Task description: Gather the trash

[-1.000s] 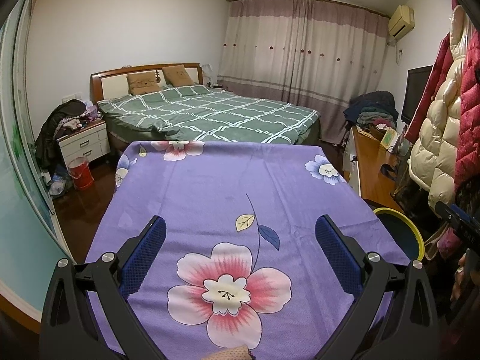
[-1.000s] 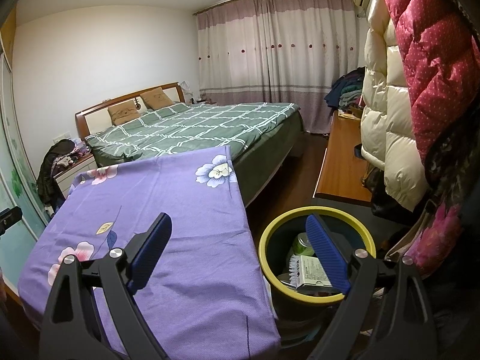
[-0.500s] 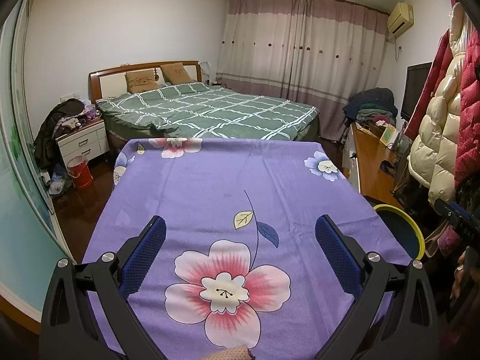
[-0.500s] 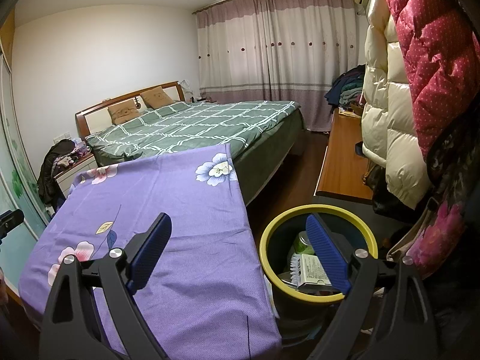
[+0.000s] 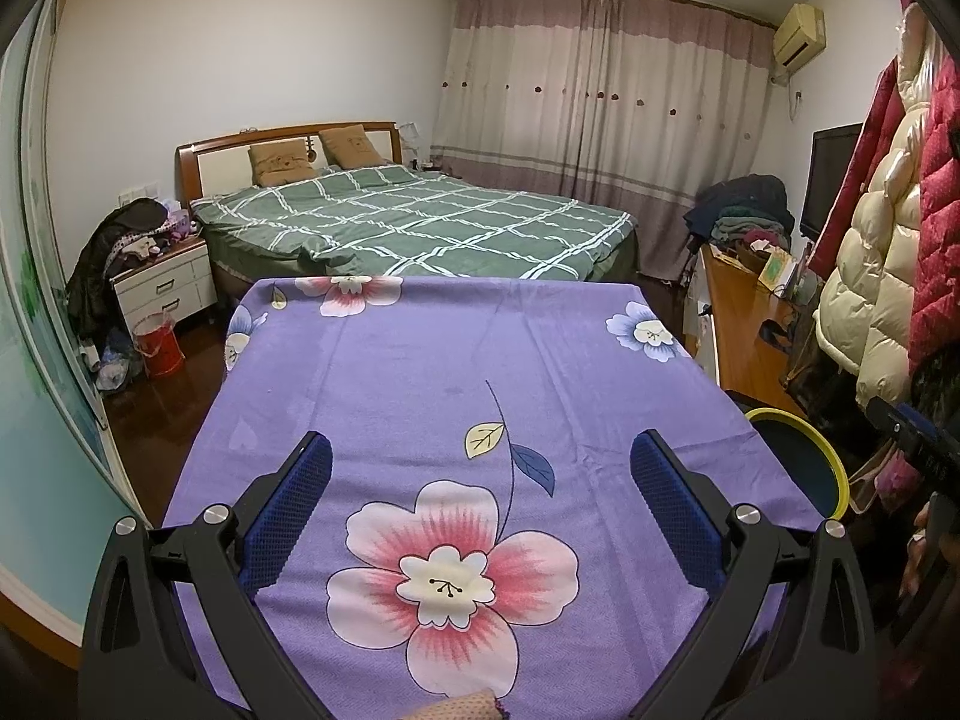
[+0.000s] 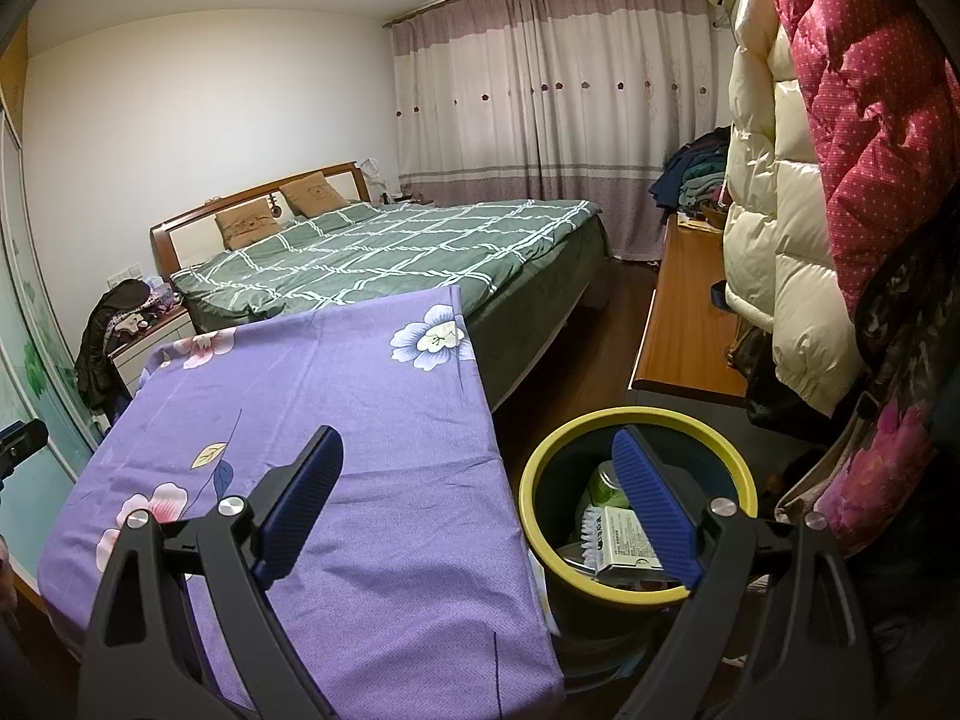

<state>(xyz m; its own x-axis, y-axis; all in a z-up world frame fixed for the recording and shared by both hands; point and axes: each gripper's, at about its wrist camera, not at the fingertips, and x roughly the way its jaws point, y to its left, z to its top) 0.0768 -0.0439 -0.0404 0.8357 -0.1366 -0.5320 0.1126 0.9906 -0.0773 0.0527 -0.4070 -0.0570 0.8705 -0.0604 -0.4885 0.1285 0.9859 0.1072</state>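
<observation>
Left wrist view: left gripper spread wide, nothing held, hovering over purple floral cloth covering table; cloth surface bare, no trash visible on it. Right wrist view: right gripper also wide, nothing between pads, straddling table edge and yellow-rimmed bin. Bin on floor just beside table, holds white box, brush, green item. Judgement: collecting looks finished or between items. Next move: look for leftover trash elsewhere; none seen within reach.
</observation>
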